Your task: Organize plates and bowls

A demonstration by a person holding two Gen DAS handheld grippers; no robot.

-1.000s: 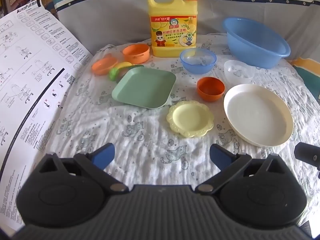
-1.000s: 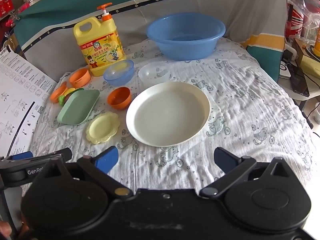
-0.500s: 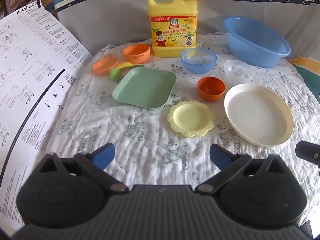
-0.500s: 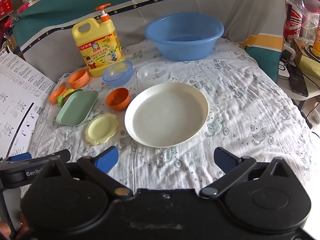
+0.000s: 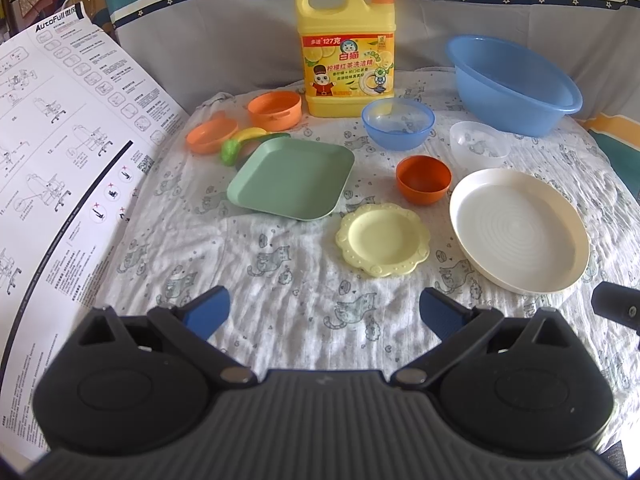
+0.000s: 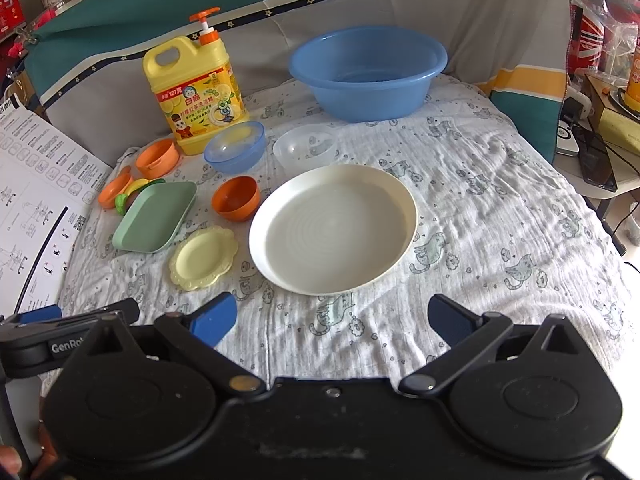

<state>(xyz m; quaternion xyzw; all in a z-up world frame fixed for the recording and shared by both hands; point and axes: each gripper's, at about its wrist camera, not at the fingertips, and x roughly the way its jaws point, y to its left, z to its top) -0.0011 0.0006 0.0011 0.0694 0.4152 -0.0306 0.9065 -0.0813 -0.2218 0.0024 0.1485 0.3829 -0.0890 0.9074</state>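
Note:
A large white plate (image 5: 520,232) (image 6: 332,228) lies on the cloth, with a small yellow scalloped plate (image 5: 382,240) (image 6: 204,258) and a green square plate (image 5: 292,178) (image 6: 156,216) to its left. An orange bowl (image 5: 424,180) (image 6: 236,198), a blue bowl (image 5: 398,124) (image 6: 236,148) and a clear bowl (image 5: 478,142) (image 6: 306,148) stand behind them. My left gripper (image 5: 322,312) is open and empty, short of the yellow plate. My right gripper (image 6: 332,316) is open and empty, just short of the white plate's near rim.
A big blue basin (image 5: 512,84) (image 6: 368,72) and a yellow detergent jug (image 5: 346,60) (image 6: 196,96) stand at the back. Two orange toy dishes (image 5: 274,110) and toy food (image 5: 240,144) lie far left. A printed instruction sheet (image 5: 60,152) lies on the left edge.
The right gripper has drifted slightly, shifting its view a little leftward. The left gripper has barely moved. Both stay open.

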